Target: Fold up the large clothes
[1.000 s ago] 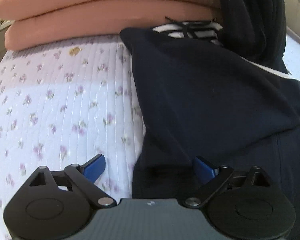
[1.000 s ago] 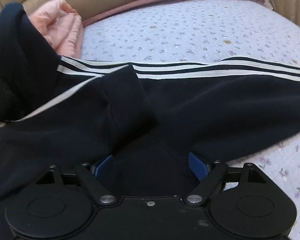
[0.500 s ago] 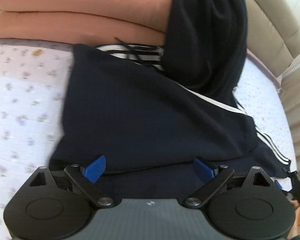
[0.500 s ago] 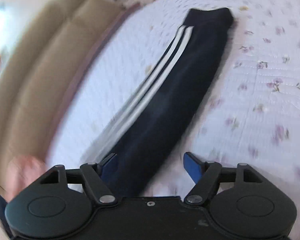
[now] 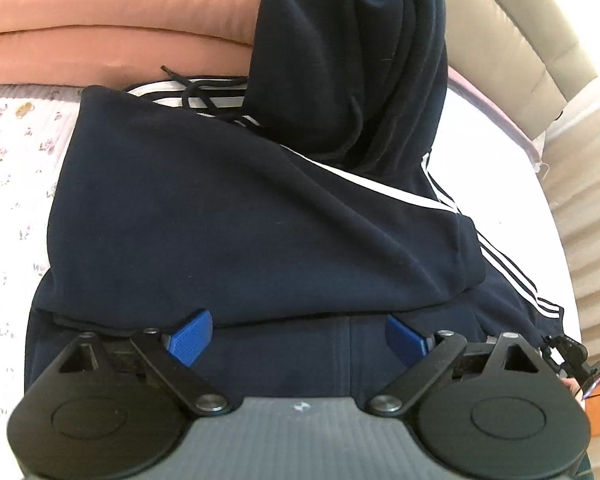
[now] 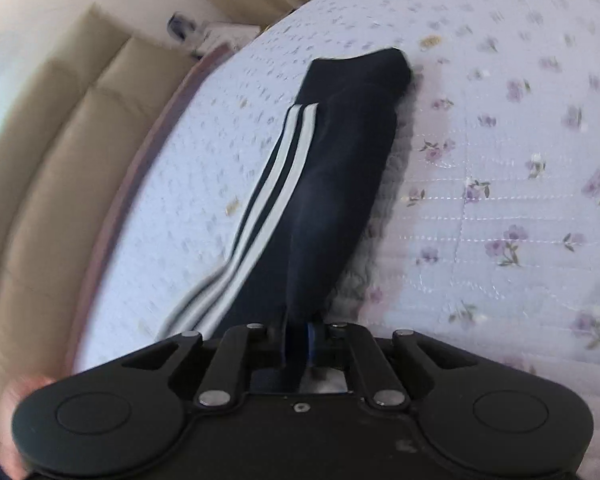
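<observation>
A navy garment with white side stripes (image 5: 228,216) lies on the floral bedsheet (image 5: 12,168), its body folded over and its hood (image 5: 348,64) resting against the pink bedding. My left gripper (image 5: 298,334) is open, its blue pads just above the garment's near edge. My right gripper (image 6: 300,340) is shut on the striped sleeve (image 6: 332,168), which stretches away from it across the sheet (image 6: 500,200) to its cuff.
Folded pink blankets (image 5: 112,28) lie at the head of the bed. A beige padded headboard (image 5: 532,40) curves along the right; it also shows in the right wrist view (image 6: 52,168). A nightstand with small items (image 6: 212,36) stands beyond the bed.
My right gripper has swung from the garment's body to the sleeve and shut on it. My left gripper has moved right over the folded garment and stays open.
</observation>
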`<state>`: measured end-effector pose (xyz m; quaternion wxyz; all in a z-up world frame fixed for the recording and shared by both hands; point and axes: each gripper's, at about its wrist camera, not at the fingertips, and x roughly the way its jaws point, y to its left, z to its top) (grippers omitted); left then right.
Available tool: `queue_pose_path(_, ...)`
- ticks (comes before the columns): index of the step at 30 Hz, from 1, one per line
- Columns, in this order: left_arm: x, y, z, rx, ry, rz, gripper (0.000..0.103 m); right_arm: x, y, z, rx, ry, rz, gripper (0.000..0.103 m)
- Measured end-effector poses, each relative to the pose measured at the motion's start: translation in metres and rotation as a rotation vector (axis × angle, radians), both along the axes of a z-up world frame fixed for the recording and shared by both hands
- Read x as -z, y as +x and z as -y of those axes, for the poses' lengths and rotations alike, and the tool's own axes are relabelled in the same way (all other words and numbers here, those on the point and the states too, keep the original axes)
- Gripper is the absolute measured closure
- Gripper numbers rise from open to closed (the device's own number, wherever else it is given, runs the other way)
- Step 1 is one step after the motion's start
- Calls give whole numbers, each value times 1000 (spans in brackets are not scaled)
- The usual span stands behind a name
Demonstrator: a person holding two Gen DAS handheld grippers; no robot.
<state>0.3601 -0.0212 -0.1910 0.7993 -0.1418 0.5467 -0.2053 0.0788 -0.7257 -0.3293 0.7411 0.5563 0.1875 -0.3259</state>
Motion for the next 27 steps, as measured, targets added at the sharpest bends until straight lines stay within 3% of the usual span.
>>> queue_pose_path(5,-6,1,-15,-18,-33,-12,8,23,-11,24,111,97,194,93)
queue_pose_path(7,-11,1,-23,-27,-26,8,8,16,-13,25,137,84,171,93)
queue_pose_path(9,-15,0,-32,-33,-15,24,8,-13,-9,13,118,-50,151,94)
queue_pose_path(11,-18,-1,-41,-44,-2,29,8,-50,-8,-5,86,-168,221,94)
queue_pose_path(14,-19,-5,-55,-55,6,35,7,-106,-4,-29,23,-267,352,94)
queue_pose_path(18,-18,-10,-78,-82,-32,45,7,-199,16,-93,-174,-437,576,94)
queue_pose_path(21,-18,-14,-92,-99,-64,52,7,-253,43,-179,-405,-552,661,94)
queue_pose_path(24,-14,-17,-102,-104,-82,70,7,-255,65,-266,-616,-530,676,94)
queue_pose_path(27,0,-18,-111,-120,-103,57,7,-206,97,-354,-824,-439,547,94)
